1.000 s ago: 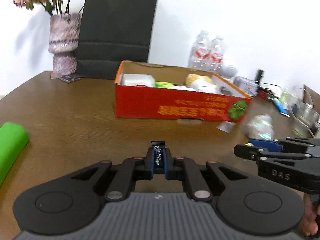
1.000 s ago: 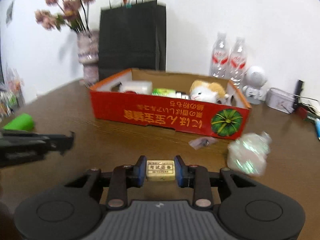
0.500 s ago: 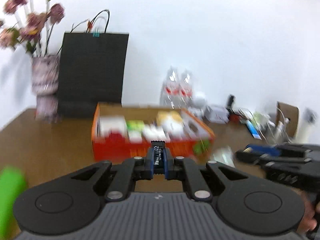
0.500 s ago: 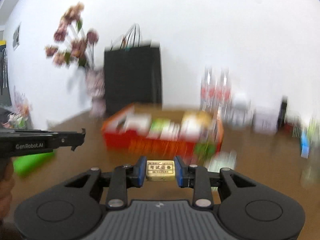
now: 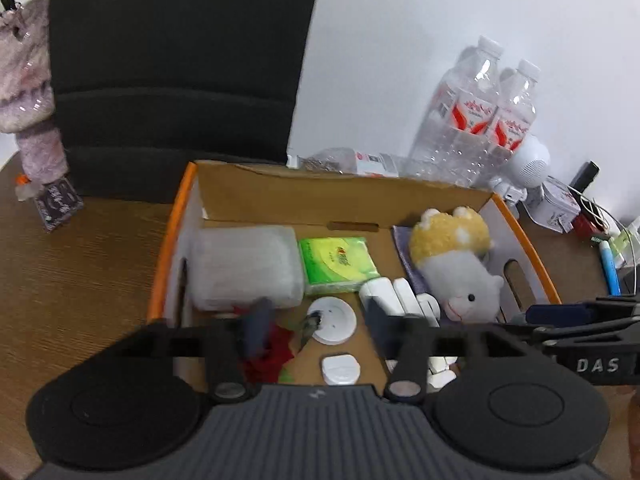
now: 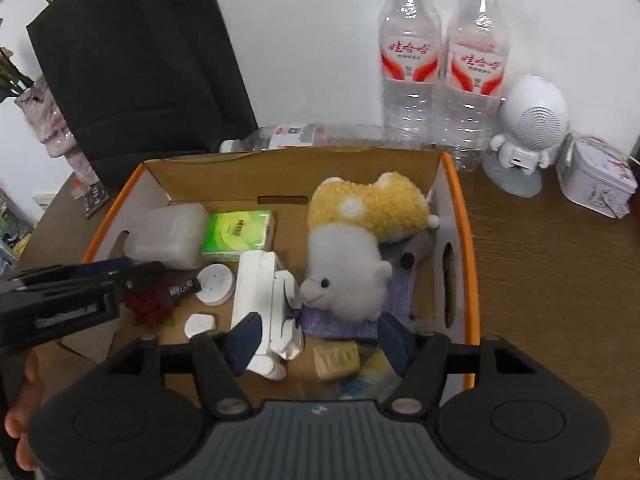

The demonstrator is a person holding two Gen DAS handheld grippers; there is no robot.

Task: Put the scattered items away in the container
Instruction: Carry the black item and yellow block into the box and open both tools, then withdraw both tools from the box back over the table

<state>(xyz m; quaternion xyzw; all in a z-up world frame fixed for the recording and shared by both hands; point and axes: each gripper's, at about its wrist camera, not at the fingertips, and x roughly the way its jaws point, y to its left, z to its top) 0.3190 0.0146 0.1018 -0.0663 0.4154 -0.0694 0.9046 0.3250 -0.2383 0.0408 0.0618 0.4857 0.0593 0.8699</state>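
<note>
Orange-rimmed cardboard box (image 6: pixel 464 216) is sitting on the brown wood tabletop (image 6: pixel 552 264), long axis running left-right, open top facing up. Yellow rectangular eraser (image 6: pixel 335 355) is lying in the near right corner of the box, just beside the white plush sheep (image 6: pixel 344 276). Small black wrapped bar (image 6: pixel 185 289) is lying by the white round disc (image 6: pixel 216 283). Right claw (image 6: pixel 320 340) and left claw (image 5: pixel 316 322) are both hovering over the box; jaws have just been opening and are standing spread, pinching nothing. Bottles (image 6: pixel 440 60) are crowding the far edge; free room remains near the box centre.
</note>
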